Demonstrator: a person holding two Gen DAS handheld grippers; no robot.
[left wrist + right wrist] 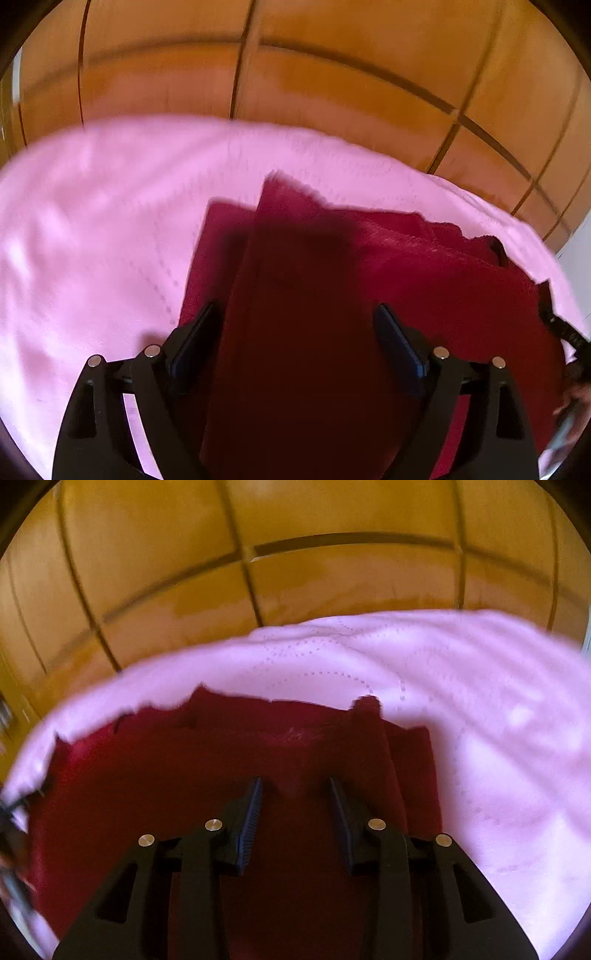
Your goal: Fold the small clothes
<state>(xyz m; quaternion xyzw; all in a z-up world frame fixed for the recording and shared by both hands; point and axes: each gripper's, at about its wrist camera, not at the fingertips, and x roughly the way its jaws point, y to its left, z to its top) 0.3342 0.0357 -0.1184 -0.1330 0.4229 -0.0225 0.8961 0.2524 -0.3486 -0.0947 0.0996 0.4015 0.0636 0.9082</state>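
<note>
A dark red garment (424, 280) lies on a pink quilted blanket (92, 229). In the left wrist view a folded layer of it runs between the fingers of my left gripper (297, 314), whose jaws stand wide apart with nothing pinched. In the right wrist view the same red garment (166, 760) fills the lower middle, with a folded strip at its right side. My right gripper (295, 786) hovers over it with jaws apart and empty. The other gripper shows as a dark blur at the right edge of the left wrist view (565, 332).
The pink blanket (480, 709) spreads wide to the right in the right wrist view and to the left in the left wrist view. Behind it stands an orange-brown wooden panelled wall (332, 74), also in the right wrist view (295, 535).
</note>
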